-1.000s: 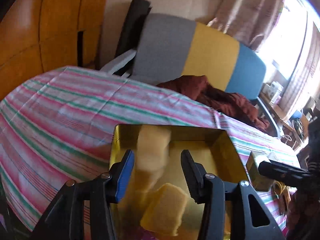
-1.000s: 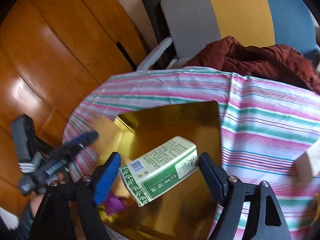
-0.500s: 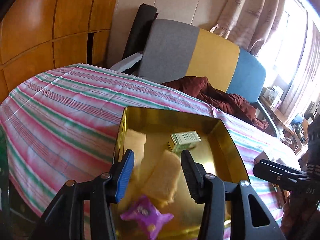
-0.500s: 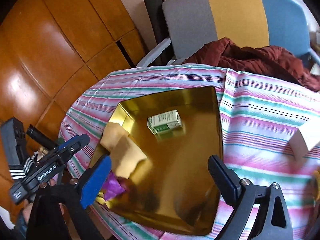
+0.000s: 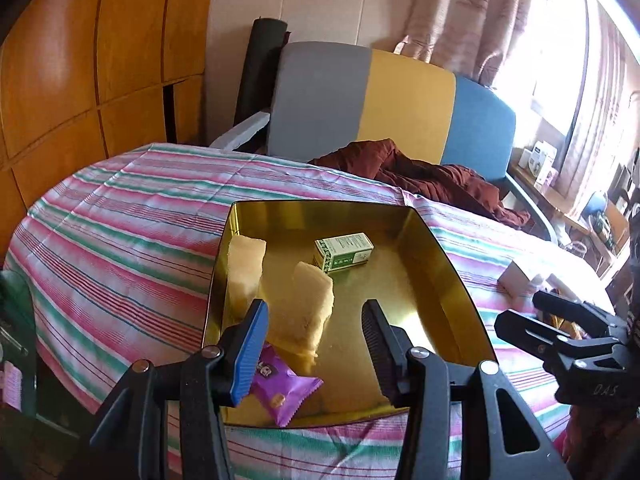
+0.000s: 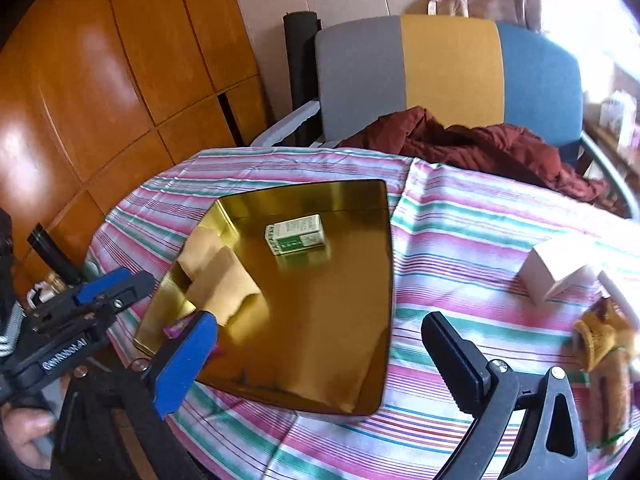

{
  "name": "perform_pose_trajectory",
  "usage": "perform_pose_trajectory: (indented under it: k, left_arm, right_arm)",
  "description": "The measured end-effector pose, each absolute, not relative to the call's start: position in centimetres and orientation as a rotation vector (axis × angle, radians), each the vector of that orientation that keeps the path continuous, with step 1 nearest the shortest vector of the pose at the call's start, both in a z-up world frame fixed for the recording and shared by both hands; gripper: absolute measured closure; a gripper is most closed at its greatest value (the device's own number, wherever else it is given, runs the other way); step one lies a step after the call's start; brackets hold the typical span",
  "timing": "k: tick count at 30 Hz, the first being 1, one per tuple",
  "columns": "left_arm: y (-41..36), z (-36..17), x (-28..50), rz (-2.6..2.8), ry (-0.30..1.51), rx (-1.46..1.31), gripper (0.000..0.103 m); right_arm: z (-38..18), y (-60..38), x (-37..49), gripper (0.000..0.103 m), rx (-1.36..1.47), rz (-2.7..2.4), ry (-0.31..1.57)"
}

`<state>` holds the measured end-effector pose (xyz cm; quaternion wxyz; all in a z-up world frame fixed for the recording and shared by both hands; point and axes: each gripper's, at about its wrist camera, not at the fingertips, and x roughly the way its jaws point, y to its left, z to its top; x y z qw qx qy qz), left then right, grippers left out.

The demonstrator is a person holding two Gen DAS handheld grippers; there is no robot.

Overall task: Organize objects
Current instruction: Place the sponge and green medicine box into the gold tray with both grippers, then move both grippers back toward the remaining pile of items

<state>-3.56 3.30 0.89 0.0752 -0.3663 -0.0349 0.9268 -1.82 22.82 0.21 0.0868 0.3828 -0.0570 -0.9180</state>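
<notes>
A gold tin tray (image 5: 448, 280) (image 6: 360, 320) lies on the striped tablecloth. In it are a green-and-white box (image 5: 344, 251) (image 6: 295, 234), two yellow sponge pieces (image 5: 308, 304) (image 6: 220, 280) and a purple packet (image 5: 284, 388). My left gripper (image 5: 314, 336) is open and empty above the tray's near edge. My right gripper (image 6: 320, 344) is open and empty over the tray's near right part. Each gripper shows in the other's view, the left (image 6: 104, 292) and the right (image 5: 560, 320).
A white box (image 6: 556, 272) (image 5: 516, 280) and a yellow-brown toy (image 6: 600, 344) lie on the cloth to the right of the tray. A grey, yellow and blue chair (image 5: 372, 108) with a maroon garment (image 6: 480, 140) stands behind the table. Wooden panels (image 5: 80, 80) are at left.
My right gripper let go of the green-and-white box into the tray and opened wide. Both grippers have drawn back and up from the tray.
</notes>
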Motion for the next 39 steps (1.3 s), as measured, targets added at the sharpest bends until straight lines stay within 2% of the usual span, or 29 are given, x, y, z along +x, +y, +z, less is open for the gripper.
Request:
perform_pose_trajectory:
  k: [11, 19, 32, 39]
  left_arm:
    - [5.3, 1.1, -2.3, 2.731, -0.053, -1.084, 0.054]
    - [7.1, 0.8, -1.9, 2.655, -0.036, -1.093, 0.054]
    - [9.6, 0.0, -1.9, 2.57, -0.007, -1.126, 0.054]
    - [11.2, -0.1, -1.6, 2.523, 0.037, -1.12, 0.054]
  right_arm:
    - [0.8, 25.1, 0.3, 0.0, 1.101, -2.8, -0.155]
    - [-0.6, 27.7, 1.2, 0.0, 1.177, -2.823, -0.151]
    - [-2.2, 34.7, 3.1, 0.0, 1.306, -2.892, -0.275]
    - [-0.2, 41.5, 4.1, 0.0, 1.28, -3.005, -0.399]
